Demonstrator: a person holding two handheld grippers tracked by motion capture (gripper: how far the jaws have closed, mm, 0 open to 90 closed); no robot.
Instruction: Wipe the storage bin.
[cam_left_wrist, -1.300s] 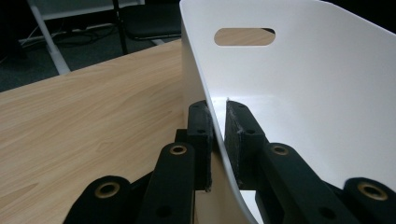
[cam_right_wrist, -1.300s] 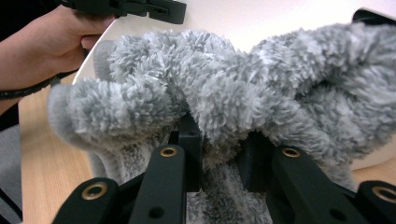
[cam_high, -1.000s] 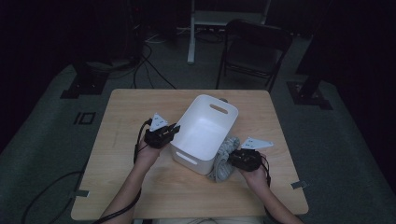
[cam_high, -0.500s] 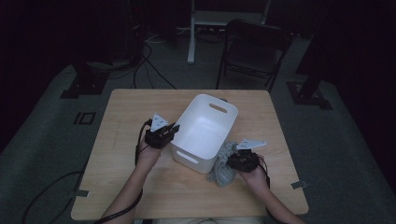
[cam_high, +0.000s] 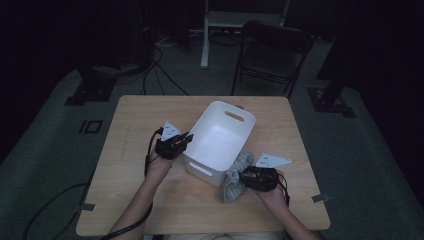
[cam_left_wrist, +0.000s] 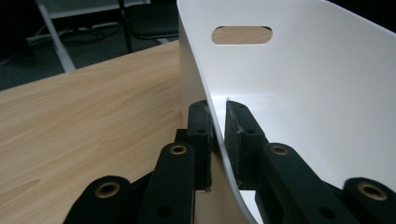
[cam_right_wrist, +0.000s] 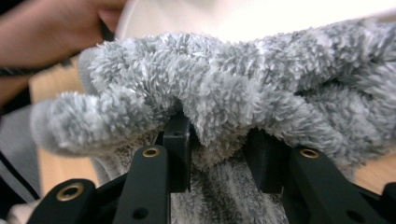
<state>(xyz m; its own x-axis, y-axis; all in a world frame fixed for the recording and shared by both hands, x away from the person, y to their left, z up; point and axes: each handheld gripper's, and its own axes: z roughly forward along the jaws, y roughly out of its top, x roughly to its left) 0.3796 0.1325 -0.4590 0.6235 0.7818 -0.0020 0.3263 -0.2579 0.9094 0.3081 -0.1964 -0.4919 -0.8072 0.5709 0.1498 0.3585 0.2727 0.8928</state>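
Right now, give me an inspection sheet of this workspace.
Surface: wooden table, bare around the work.
Job's things: white bin sits upright mid-table; fluffy grey cloth lies on the table against its near corner.
Clutter: nothing seen.
Grippers: left claw clamped on the bin's wall, one pad each side. Right claw has the cloth bunched between its jaws, which have just been opening; grip cannot be told.
Cables: one trails from the left claw off the near edge; more lie on the floor.
Surroundings: dark room, folding chair behind the table.
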